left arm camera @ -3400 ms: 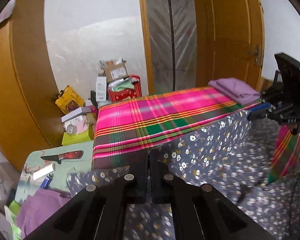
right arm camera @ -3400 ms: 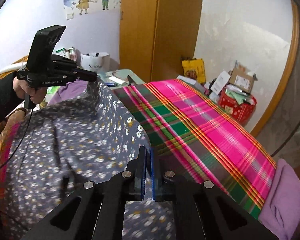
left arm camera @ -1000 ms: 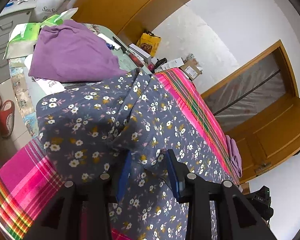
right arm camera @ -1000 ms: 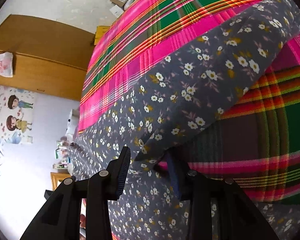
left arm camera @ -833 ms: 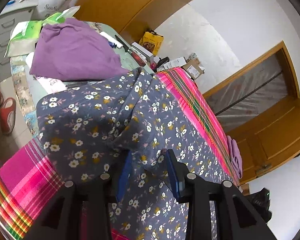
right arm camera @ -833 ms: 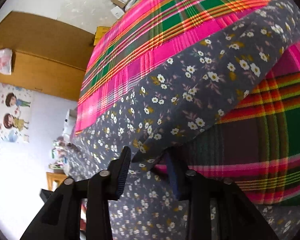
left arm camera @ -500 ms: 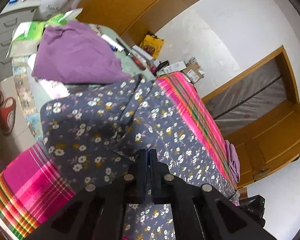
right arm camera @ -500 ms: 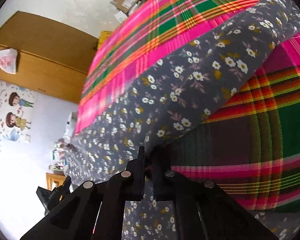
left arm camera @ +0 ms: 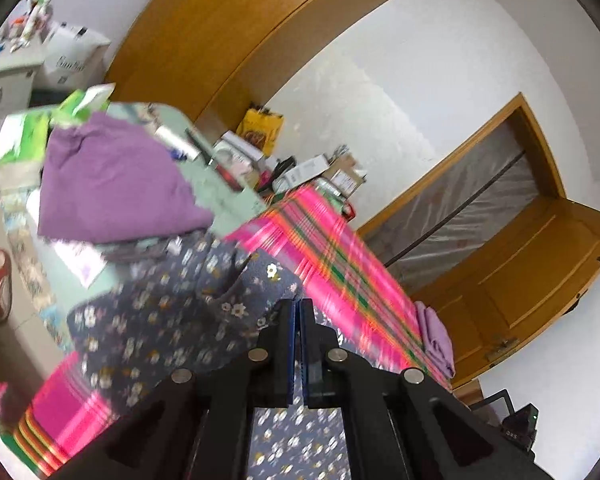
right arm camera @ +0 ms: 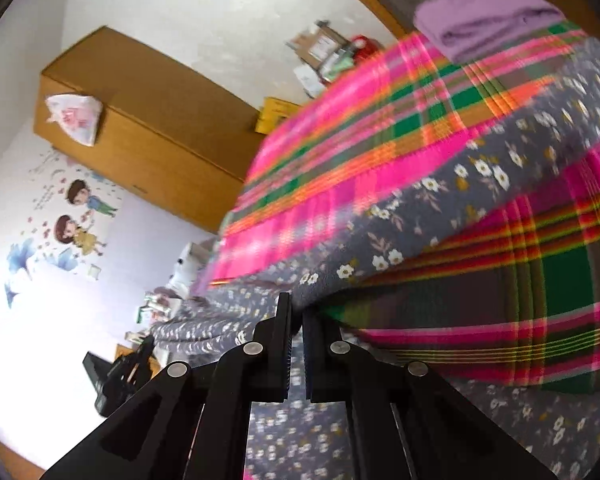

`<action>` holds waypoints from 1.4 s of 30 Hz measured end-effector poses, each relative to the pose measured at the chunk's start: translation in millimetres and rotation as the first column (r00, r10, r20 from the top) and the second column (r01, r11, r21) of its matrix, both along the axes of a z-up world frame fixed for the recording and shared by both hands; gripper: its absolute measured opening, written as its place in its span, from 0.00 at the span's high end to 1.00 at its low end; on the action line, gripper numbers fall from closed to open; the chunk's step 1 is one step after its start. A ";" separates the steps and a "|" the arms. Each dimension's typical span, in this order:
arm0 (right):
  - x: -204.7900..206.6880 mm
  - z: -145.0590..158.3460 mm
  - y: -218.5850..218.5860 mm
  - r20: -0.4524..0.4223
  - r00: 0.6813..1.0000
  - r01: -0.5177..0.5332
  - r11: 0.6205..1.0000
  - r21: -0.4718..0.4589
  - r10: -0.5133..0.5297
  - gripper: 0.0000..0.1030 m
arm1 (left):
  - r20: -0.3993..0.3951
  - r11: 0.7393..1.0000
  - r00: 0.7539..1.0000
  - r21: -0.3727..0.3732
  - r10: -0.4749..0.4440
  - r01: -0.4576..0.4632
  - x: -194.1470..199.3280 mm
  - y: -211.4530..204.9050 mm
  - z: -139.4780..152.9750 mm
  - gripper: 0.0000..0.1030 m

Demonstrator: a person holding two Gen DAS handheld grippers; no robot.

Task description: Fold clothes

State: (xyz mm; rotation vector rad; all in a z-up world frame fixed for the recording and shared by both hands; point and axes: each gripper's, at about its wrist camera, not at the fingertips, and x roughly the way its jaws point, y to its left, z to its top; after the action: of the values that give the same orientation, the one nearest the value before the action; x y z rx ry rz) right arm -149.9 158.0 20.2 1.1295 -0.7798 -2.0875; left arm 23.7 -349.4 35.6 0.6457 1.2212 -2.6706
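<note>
You had both grippers pinched shut on the grey cloth with little white flowers (left arm camera: 172,312): the left gripper (left arm camera: 298,312) at one end, the right gripper (right arm camera: 296,312) at the other (near the bed's side edge). It lay on the pink checked bed cover (right arm camera: 340,152), not yet folded small. A folded purple cloth (right arm camera: 484,20) sat done at the far corner.

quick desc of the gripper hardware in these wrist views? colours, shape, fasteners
Both match: the left gripper and right gripper are matte black angular linkages with round silver pivot screws and flat black fingers lined with blue ridged pads. No cables, markings or sleeves visible.
</note>
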 end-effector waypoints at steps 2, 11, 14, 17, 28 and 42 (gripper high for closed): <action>7.0 10.8 -1.5 -0.035 0.999 -0.015 1.000 -0.011 0.014 0.96 | -0.021 1.000 1.000 -0.022 -0.002 0.001 -1.5 -3.0 12.1 0.98; 44.7 28.4 -21.5 -0.083 0.988 -0.132 0.991 0.008 0.132 0.96 | -0.062 0.999 0.998 -0.044 0.004 -0.006 9.2 -17.7 27.7 0.98; 60.3 8.5 -30.8 -0.025 0.978 -0.206 0.978 0.036 0.207 0.96 | -0.037 0.999 0.999 -0.028 0.018 -0.019 21.5 -22.5 12.2 0.98; 72.1 -18.0 -37.2 0.041 0.967 -0.255 0.964 0.071 0.252 0.96 | 0.012 1.000 1.000 0.012 0.022 -0.022 31.6 -30.0 -13.1 0.98; 81.0 -82.5 -44.8 0.203 0.934 -0.324 0.936 0.134 0.294 0.93 | 0.138 0.997 0.990 0.070 0.036 -0.046 47.5 -39.4 -77.6 0.98; 116.5 -8.1 -52.1 -0.118 0.880 -0.374 0.824 0.425 0.461 0.69 | 0.186 0.999 0.983 0.035 0.009 -0.016 43.3 -30.2 -84.0 0.98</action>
State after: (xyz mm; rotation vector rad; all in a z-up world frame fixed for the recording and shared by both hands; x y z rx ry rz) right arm -33.4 105.8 12.1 1.1251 0.0136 -1.9741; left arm 67.0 -379.6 -48.4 0.8674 1.2212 -2.5160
